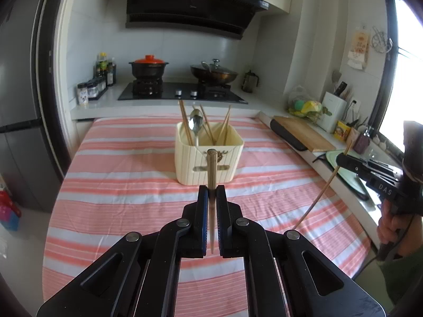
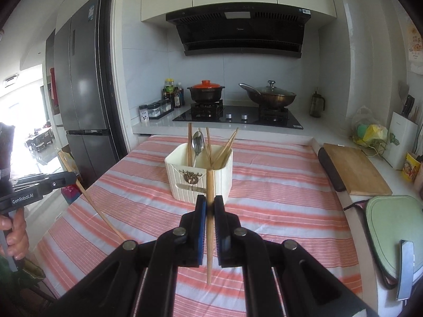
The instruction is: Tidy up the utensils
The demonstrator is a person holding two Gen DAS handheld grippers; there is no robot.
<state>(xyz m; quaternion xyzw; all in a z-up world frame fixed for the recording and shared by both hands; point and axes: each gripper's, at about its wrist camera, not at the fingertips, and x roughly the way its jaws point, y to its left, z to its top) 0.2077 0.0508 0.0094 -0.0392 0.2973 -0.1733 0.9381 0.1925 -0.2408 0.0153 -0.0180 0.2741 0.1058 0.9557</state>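
The left gripper [image 1: 211, 192] is clamped nearly shut on a brown chopstick [image 1: 211, 169], pads pressing it from both sides; the stick runs roughly upright btwn the fingers, thick end up in front of the cream utensil holder [image 1: 227, 142] and thin tip down below the pads. The right gripper [image 2: 210, 203] is likewise closed tight on a lighter wooden chopstick [image 2: 210, 185], w/ its top end overlapping the holder's front corner in that view and its tip hanging down over the striped cloth [image 2: 277, 200]. Both grippers hover above the cloth, apart from the holder, pointing toward it. In the left wrist view the right gripper shows at the right edge w/ its chopstick slanting down-left, a hand [image 1: 391, 224] wrapped round the handle; in the right wrist view the left gripper shows at the left edge, chopstick slanting down-right, fingers of the other hand [image 2: 15, 232] on its grip. The holder stands mid-table on the pink-and-white striped cloth and already has several chopsticks [image 1: 185, 124] and a metal spoon [image 1: 195, 124] standing in it, leaning at diff angles. Behind the table: a gas hob [image 1: 182, 93] w/ a black pot w/ red lid [image 1: 148, 67] and a lidded wok [image 1: 213, 72]. To the right, a wooden cutting board [image 1: 304, 132] lies on the counter.
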